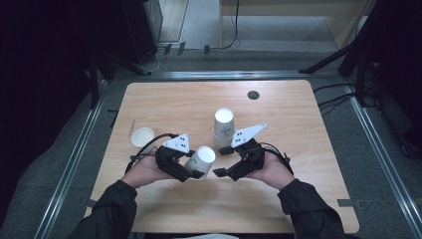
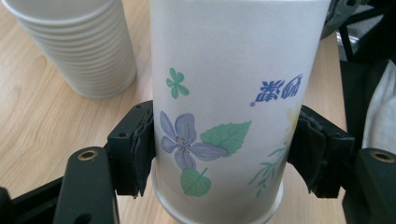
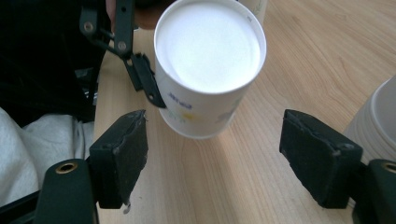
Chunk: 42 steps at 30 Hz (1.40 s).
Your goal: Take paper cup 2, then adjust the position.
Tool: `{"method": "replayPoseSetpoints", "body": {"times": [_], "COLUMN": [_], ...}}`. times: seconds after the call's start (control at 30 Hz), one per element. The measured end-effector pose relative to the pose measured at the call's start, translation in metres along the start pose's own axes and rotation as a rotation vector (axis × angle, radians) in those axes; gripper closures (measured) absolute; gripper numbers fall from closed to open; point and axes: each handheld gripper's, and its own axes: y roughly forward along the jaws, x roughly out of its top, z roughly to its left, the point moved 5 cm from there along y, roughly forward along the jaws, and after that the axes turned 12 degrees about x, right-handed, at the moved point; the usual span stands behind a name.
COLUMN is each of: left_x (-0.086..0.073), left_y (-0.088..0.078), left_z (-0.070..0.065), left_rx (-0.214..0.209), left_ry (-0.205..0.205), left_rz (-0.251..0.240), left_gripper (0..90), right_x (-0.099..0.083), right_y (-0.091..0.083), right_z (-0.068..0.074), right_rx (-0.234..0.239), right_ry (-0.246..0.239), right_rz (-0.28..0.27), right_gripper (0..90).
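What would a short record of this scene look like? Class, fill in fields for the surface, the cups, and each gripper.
surface: wooden table
held cup: flowered paper cup, tilted, mouth toward the right gripper
left gripper: shut on the flowered paper cup, pads pressing both sides
right gripper: open, nothing between its jaws, facing the cup's mouth
stack of cups: upright near the table's middle
single cup: upright, left of the left hand
dark round spot: far side of the table
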Motion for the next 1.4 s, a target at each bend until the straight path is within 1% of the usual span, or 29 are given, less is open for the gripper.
{"method": "replayPoseSetpoints", "body": {"times": [0.03, 0.07, 0.1, 0.13, 0.17, 0.2, 0.27, 0.33, 0.4, 0.43, 0.47, 0.53, 0.57, 0.6, 0.63, 0.67, 0.73, 0.77, 0.87, 0.93, 0.97, 1.0, 1.07, 1.1, 1.2, 1.3, 1.4], "left_x": [0.0, 0.0, 0.001, 0.002, 0.003, 0.005, 0.007, 0.009, 0.013, 0.016, 0.017, 0.02, 0.02, 0.02, 0.019, 0.018, 0.016, 0.015, 0.012, 0.011, 0.01, 0.01, 0.01, 0.01, 0.012, 0.012, 0.013], "left_y": [-0.001, -0.002, -0.003, -0.004, -0.004, -0.005, -0.005, -0.004, -0.003, -0.003, -0.003, -0.002, -0.002, 0.0, 0.0, 0.001, 0.004, 0.005, 0.01, 0.012, 0.013, 0.014, 0.016, 0.017, 0.019, 0.019, 0.019], "left_z": [0.001, 0.001, 0.002, 0.003, 0.004, 0.004, 0.006, 0.009, 0.01, 0.011, 0.011, 0.01, 0.009, 0.007, 0.007, 0.006, 0.003, 0.001, -0.004, -0.006, -0.007, -0.008, -0.01, -0.011, -0.014, -0.018, -0.018], "left_rx": [-0.007, -0.008, -0.01, -0.021, -0.019, -0.026, -0.031, -0.043, -0.045, -0.04, -0.041, -0.029, -0.028, -0.031, -0.023, -0.016, -0.018, -0.02, -0.026, -0.019, -0.021, -0.027, -0.034, -0.039, -0.048, -0.062, -0.059], "left_ry": [0.001, 0.005, 0.009, 0.012, 0.019, 0.016, 0.023, 0.041, 0.052, 0.072, 0.075, 0.095, 0.099, 0.105, 0.123, 0.131, 0.141, 0.15, 0.172, 0.196, 0.195, 0.195, 0.204, 0.205, 0.213, 0.217, 0.218], "left_rz": [0.014, 0.017, 0.02, 0.032, 0.04, 0.045, 0.059, 0.089, 0.105, 0.12, 0.12, 0.126, 0.128, 0.15, 0.168, 0.181, 0.206, 0.211, 0.237, 0.252, 0.252, 0.256, 0.261, 0.263, 0.262, 0.254, 0.246], "left_gripper": [30.3, 30.2, 30.3, 30.2, 30.1, 30.1, 30.0, 30.0, 30.0, 30.0, 29.9, 29.9, 30.0, 30.0, 30.0, 30.0, 30.0, 30.0, 30.0, 29.8, 29.8, 29.8, 29.9, 29.9, 29.8, 29.8, 29.6], "right_x": [-0.001, -0.001, -0.001, -0.002, -0.002, -0.003, -0.004, -0.005, -0.005, -0.005, -0.005, -0.005, -0.004, -0.003, -0.002, -0.001, 0.0, 0.0, 0.001, 0.001, 0.001, 0.0, -0.001, -0.001, -0.002, -0.001, -0.002], "right_y": [0.0, 0.0, 0.001, 0.001, 0.001, 0.001, 0.001, 0.001, 0.001, 0.001, 0.001, 0.001, 0.001, 0.001, 0.001, 0.002, 0.003, 0.005, 0.009, 0.01, 0.012, 0.013, 0.017, 0.019, 0.024, 0.028, 0.031], "right_z": [0.0, 0.0, 0.0, 0.0, 0.0, -0.001, -0.001, -0.002, -0.002, -0.002, -0.002, -0.003, -0.003, -0.003, -0.003, -0.003, -0.002, -0.002, 0.001, 0.001, 0.001, 0.003, 0.004, 0.004, 0.005, 0.006, 0.007], "right_rx": [-0.004, -0.018, -0.021, -0.02, -0.025, -0.031, -0.038, -0.043, -0.052, -0.051, -0.054, -0.051, -0.046, -0.044, -0.041, -0.042, -0.045, -0.043, -0.033, -0.022, -0.011, -0.002, 0.004, 0.005, 0.013, 0.021, 0.026], "right_ry": [-0.007, -0.016, -0.019, -0.018, -0.02, -0.028, -0.019, -0.019, -0.017, -0.011, -0.015, -0.021, -0.021, -0.022, -0.018, -0.025, -0.036, -0.046, -0.052, -0.055, -0.056, -0.045, -0.046, -0.056, -0.06, -0.076, -0.076], "right_rz": [-0.003, -0.001, -0.003, -0.001, 0.007, 0.009, 0.014, 0.015, 0.013, 0.011, 0.005, -0.004, -0.011, -0.015, -0.022, -0.027, -0.031, -0.03, -0.023, -0.018, -0.014, -0.006, 0.009, 0.019, 0.037, 0.043, 0.053], "right_gripper": [23.8, 23.8, 23.8, 23.8, 23.8, 23.9, 23.9, 23.9, 24.0, 23.9, 23.9, 24.4, 24.5, 24.6, 24.9, 25.0, 25.2, 25.3, 25.6, 25.6, 25.6, 25.6, 25.6, 25.6, 27.6, 28.8, 30.8]}}
